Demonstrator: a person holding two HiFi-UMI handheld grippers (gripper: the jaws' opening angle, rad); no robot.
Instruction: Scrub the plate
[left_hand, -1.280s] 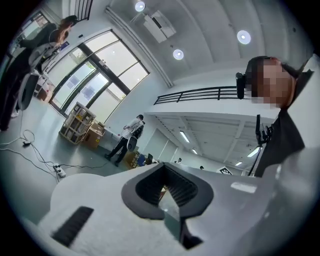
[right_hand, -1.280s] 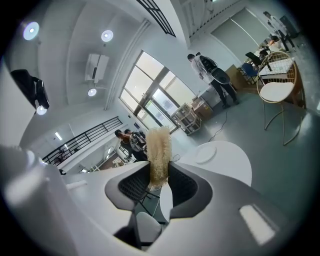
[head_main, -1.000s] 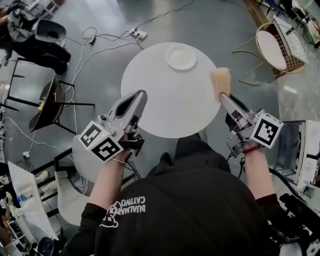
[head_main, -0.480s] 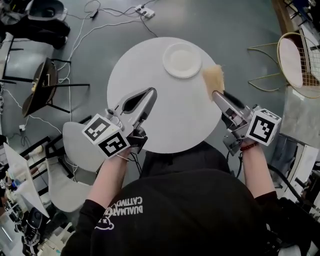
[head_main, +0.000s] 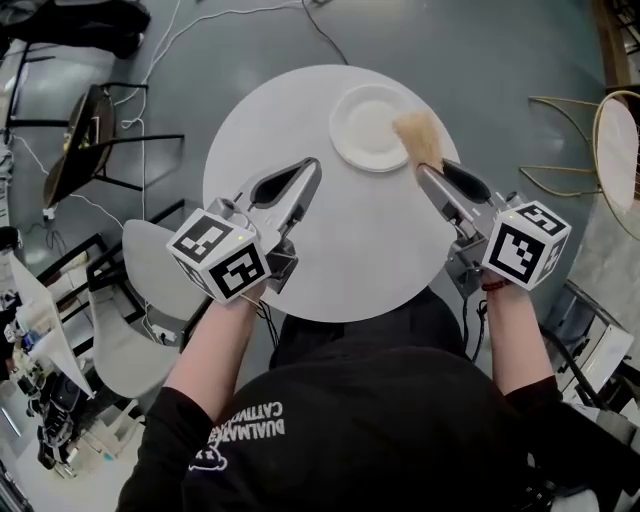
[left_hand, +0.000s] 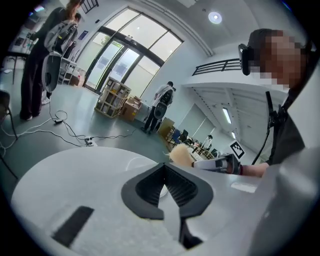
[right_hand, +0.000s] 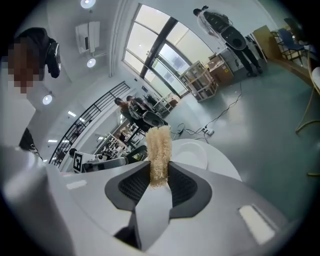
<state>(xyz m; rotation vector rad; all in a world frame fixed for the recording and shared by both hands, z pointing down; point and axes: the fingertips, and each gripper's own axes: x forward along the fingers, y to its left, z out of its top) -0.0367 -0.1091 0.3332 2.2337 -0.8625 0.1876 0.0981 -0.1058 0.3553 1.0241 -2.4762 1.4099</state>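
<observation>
Currently the plate (head_main: 368, 125) sits at the far edge of the round white surface (head_main: 340, 240), right of centre in the head view, lying flat and empty.

Right tool (head_main: 425, 172): clenched on a tan fibrous scrub pad (head_main: 420, 138). In the right gripper view the pad (right_hand: 159, 155) stands out past the pads with its lower end pinched between them. From above, the pad overlaps the plate's right rim. Contact cannot be confirmed.

Left tool (head_main: 312, 165): jaws together with nothing between them, as the left gripper view shows. It hangs over the surface, near the plate's near-left rim but apart from it.

Handling, judged:
- The plate looks small, thin, smooth and rigid, so probably light. It is likely to skate on the slick surface once scrubbing force comes on.
- It is chippable if ceramic; the material is not determinable.
- The best hold is the rim on the near-left side, opposite the pad. The left tool would have to open to pinch it, or else press down on the rim.
- The scrub pad is soft and springy. It bends under load, so a short grip near its base suits it.

Writing:
- The plate shows no mark.
- The marker cubes (head_main: 222, 265) carry only black-and-white square patterns.
- The white print on the person's black top (head_main: 245, 418) is upside down from this view and not reliably legible.
</observation>
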